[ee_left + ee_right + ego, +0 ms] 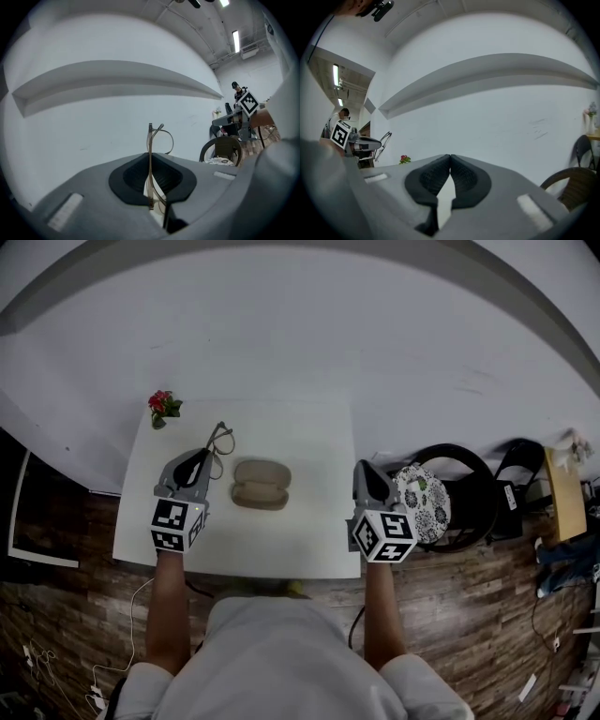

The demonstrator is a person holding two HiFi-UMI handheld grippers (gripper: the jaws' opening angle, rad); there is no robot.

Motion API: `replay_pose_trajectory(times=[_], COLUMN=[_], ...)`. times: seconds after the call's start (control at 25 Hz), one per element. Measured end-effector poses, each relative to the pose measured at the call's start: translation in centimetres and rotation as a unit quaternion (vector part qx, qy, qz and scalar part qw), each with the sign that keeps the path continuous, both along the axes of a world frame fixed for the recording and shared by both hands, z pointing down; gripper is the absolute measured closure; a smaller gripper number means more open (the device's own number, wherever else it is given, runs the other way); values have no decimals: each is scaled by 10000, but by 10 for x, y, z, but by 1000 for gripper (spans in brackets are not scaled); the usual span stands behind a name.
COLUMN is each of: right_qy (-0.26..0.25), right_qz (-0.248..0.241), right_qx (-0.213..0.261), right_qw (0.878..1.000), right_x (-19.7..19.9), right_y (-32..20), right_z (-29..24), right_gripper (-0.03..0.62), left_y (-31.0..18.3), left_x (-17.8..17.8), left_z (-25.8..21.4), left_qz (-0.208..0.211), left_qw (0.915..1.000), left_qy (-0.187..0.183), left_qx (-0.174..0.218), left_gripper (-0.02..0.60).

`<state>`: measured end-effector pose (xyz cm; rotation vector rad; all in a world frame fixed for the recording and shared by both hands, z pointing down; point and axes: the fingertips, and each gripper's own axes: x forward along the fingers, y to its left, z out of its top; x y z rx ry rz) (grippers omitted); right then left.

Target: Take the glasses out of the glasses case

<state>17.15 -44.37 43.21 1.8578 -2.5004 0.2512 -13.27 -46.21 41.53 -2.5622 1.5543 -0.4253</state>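
A tan glasses case [261, 485] lies open in the middle of the white table [309, 540]; I cannot see inside it. My left gripper [207, 460] hovers just left of the case, shut on the thin-framed glasses [221, 439], which stick out past its tip. In the left gripper view the glasses [153, 140] stand upright, pinched between the dark pads [165, 180]. My right gripper [361, 474] is at the table's right edge, shut with nothing in it; its pads [461, 178] meet at the tips. From there the left gripper [382, 143] shows at far left with the glasses [384, 140].
A small pot of red flowers [164, 407] stands at the table's far left corner. A chair with a patterned cushion [425, 502] sits right of the table, close to my right gripper. A white wall rises behind the table.
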Motion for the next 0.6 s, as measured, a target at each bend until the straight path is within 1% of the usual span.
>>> replay_pose_trajectory(times=[0.2, 0.48, 0.6], right_qy=[-19, 24, 28], right_qz=[-62, -122, -154], right_qx=[80, 179, 201], right_qw=[9999, 9998, 9997], right_x=[1, 1, 4], right_y=[7, 12, 10], right_z=[-4, -6, -7], right_gripper=[591, 591, 591], left_y=[16, 34, 36], left_x=[-12, -25, -28], left_z=[-21, -30, -34], left_qz=[-328, -622, -727], left_qw=[9986, 9957, 9938], left_qy=[213, 398, 540], left_qx=[369, 554, 642], left_gripper=[558, 558, 558])
